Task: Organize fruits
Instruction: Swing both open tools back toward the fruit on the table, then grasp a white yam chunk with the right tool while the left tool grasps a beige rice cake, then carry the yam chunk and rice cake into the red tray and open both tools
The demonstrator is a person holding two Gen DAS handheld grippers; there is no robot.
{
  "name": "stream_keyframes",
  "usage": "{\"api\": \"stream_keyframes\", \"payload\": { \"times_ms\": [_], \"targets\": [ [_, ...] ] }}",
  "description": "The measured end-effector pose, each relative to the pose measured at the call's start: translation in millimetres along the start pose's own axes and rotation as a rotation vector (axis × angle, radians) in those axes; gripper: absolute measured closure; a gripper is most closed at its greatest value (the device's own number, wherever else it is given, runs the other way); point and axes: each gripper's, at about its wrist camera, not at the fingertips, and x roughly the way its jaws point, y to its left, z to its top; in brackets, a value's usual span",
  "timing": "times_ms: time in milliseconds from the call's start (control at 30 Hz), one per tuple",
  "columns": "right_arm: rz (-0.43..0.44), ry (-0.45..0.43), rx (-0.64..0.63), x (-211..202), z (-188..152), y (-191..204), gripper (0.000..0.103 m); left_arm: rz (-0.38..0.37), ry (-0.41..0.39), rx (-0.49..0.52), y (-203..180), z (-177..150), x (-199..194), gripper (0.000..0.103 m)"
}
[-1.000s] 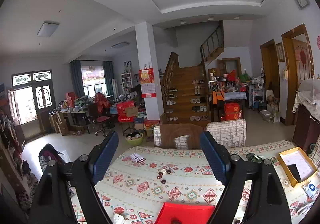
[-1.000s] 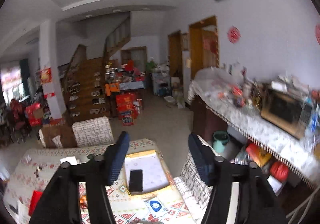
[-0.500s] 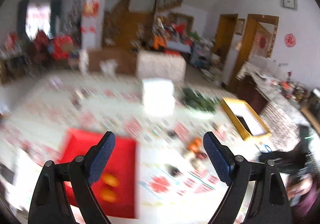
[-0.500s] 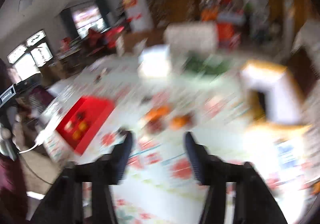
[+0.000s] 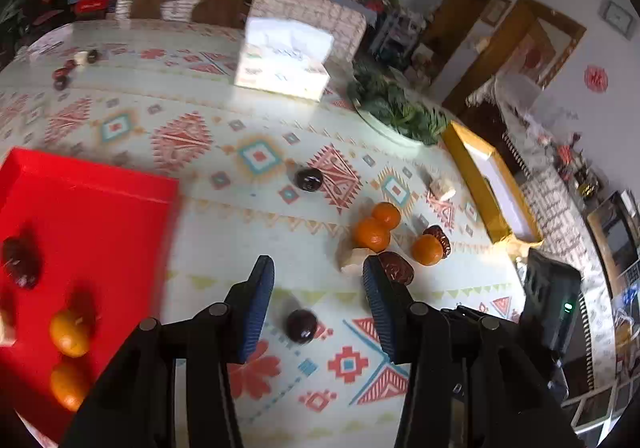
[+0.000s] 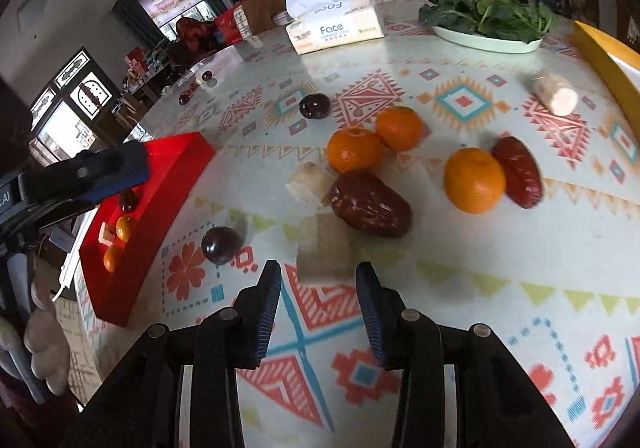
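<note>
A red tray (image 5: 92, 207) sits at the table's left and holds two oranges (image 5: 69, 332) and a dark fruit; it also shows in the right wrist view (image 6: 176, 163). Three oranges (image 6: 354, 149), two red dates (image 6: 370, 203), pale chunks (image 6: 324, 244) and dark round fruits (image 6: 221, 244) lie loose on the patterned cloth. My left gripper (image 5: 316, 300) is open and empty above a dark fruit (image 5: 302, 325). My right gripper (image 6: 318, 296) is open and empty just in front of a pale chunk.
A tissue box (image 6: 336, 27) and a plate of greens (image 6: 486, 21) stand at the far side. A yellow tray (image 5: 490, 191) lies at the right edge. Small dark fruits (image 5: 64, 73) lie at the far left. Chairs stand behind the table.
Both grippers have swung down from facing the room to facing the tabletop and moved close to the loose fruit. Both stay open and empty.
</note>
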Motion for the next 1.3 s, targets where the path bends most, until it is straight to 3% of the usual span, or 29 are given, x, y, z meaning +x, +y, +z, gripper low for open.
{"api": "stream_keyframes", "payload": {
  "times_ms": [67,100,133,500,733,833,900,1000,1133,1300],
  "targets": [
    [-0.002,-0.011,-0.003,5.2,4.2,2.3,0.061,0.013,0.02,0.019,-8.0,1.3,13.7,0.057],
    [-0.001,-0.015,-0.002,8.4,5.8,3.4,0.069,0.025,0.03,0.031,-11.8,1.8,21.9,0.057],
    [-0.003,-0.017,-0.003,10.7,5.7,2.7,0.071,0.035,0.037,0.039,-13.1,2.3,28.6,0.057],
    [0.015,-0.02,0.03,-11.5,-8.5,-16.6,0.071,0.078,0.135,0.193,-48.3,5.7,95.0,0.057],
    [0.044,-0.033,0.038,-14.1,-11.6,-23.9,0.071,0.107,0.151,0.267,-57.0,1.7,108.9,0.06],
    [0.036,-0.04,0.025,-13.4,-12.5,-21.3,0.071,0.121,0.148,0.297,-61.6,-2.7,109.1,0.075],
    [0.03,-0.043,0.023,-13.8,-13.3,-20.3,0.071,0.129,0.137,0.318,-64.4,-6.9,106.4,0.075],
    [0.019,-0.045,0.021,-13.8,-13.3,-19.2,0.071,0.098,0.108,0.287,-59.0,-8.4,93.8,0.075],
    [0.029,-0.06,0.044,-19.1,-13.3,-15.7,0.071,0.027,0.029,0.171,-32.9,-1.8,50.6,0.075],
    [0.065,-0.082,0.037,-28.6,-8.5,3.7,0.071,-0.039,-0.08,-0.029,28.8,-5.8,-13.7,0.075]
  ]
}}
